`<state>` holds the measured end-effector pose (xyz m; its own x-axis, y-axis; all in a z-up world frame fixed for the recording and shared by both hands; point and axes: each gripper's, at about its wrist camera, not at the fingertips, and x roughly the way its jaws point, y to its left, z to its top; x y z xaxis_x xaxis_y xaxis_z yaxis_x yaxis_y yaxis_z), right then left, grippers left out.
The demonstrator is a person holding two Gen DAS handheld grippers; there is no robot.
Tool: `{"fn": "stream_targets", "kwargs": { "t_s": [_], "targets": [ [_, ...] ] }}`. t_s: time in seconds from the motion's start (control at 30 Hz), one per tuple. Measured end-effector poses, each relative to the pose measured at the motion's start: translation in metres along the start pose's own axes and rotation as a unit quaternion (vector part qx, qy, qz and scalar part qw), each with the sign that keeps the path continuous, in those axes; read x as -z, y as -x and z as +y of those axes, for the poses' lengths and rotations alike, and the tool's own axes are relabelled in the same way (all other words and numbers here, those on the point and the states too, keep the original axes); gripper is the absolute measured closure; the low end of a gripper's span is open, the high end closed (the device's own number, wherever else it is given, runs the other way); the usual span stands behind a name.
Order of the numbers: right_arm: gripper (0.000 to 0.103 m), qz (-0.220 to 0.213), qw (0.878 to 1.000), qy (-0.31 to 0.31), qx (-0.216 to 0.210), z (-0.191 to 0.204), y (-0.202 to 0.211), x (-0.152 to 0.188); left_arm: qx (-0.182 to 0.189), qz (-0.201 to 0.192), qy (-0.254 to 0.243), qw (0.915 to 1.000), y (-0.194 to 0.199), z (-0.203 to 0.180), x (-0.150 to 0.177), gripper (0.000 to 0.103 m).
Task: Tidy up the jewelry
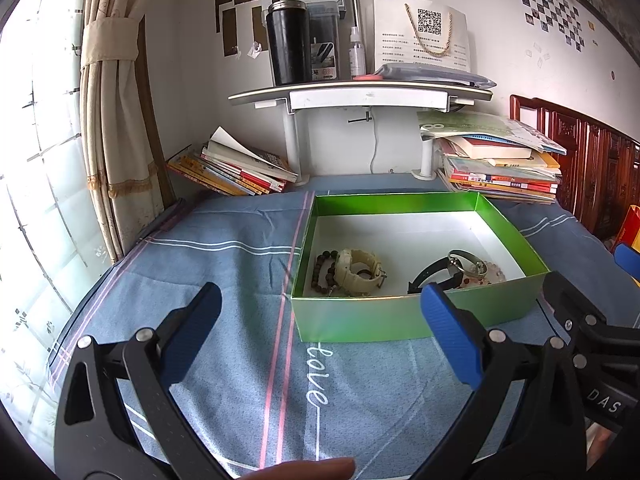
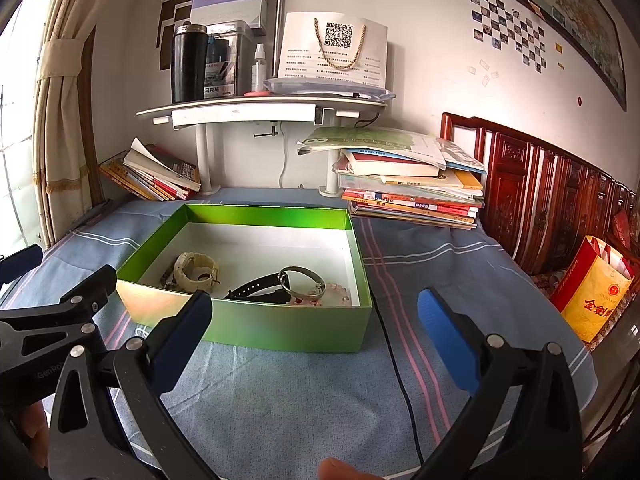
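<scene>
Left wrist view: the left gripper is spread wide, nothing held between its fingers. The green box is seen just ahead of the fingertips, toward the right finger, on the blue cloth. Inside, a dark bead bracelet is touching a cream watch; a black watch, a metal bangle and a pale bead bracelet are piled beyond the right fingertip.

Right wrist view: the right gripper is likewise released and empty. The box is ahead, nearer the left finger. The bangle is judged rigid, light and slippery, best pinched across its rim. Watches are judged floppy at the strap, so the case is the firmer hold. Bead strands are judged limp and likely to roll.
</scene>
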<state>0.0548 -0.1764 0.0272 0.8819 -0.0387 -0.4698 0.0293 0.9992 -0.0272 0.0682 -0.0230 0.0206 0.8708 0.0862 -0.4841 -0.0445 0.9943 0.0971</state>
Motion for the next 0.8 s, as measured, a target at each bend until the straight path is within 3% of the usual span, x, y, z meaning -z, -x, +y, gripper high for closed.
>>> {"fn": "stream_targets", "kwargs": {
  "t_s": [0.8],
  "targets": [
    [0.003, 0.000, 1.000, 0.000, 0.002, -0.0012, -0.0005, 0.0013, 0.001, 0.003, -0.006, 1.0000, -0.0016, -0.0012, 0.0010, 0.004]
  ]
}}
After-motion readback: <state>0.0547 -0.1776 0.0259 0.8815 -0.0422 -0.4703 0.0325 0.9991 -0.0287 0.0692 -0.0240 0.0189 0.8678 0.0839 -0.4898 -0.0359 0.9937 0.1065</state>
